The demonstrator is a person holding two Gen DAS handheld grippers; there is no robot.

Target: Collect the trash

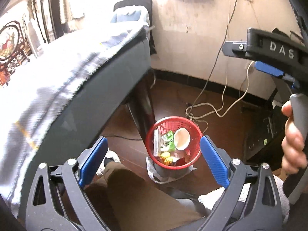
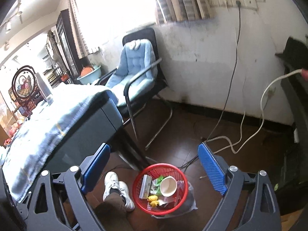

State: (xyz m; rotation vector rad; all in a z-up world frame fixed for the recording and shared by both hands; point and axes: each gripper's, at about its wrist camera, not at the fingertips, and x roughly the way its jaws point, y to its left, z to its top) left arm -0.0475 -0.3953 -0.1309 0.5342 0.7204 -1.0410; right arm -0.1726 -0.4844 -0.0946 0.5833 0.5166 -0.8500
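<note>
Left hand-held gripper (image 1: 154, 163) and right hand-held gripper (image 2: 154, 170): dark grey linkage arms, silver pivot screws, blue ribbed finger pads (image 1: 213, 161). The right unit's body, seen from the left, is lettered "DAS". Below them, the person wears brown trousers (image 1: 138, 196) and white sneakers (image 2: 115, 187).

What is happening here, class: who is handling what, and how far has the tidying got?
A seated person holds a two-finger gripper in each hand above a red basket on the floor beside a table. The left gripper and the right gripper are both open and empty. The basket already holds a paper cup, a green wrapper, a flat box and yellow scraps.
</note>
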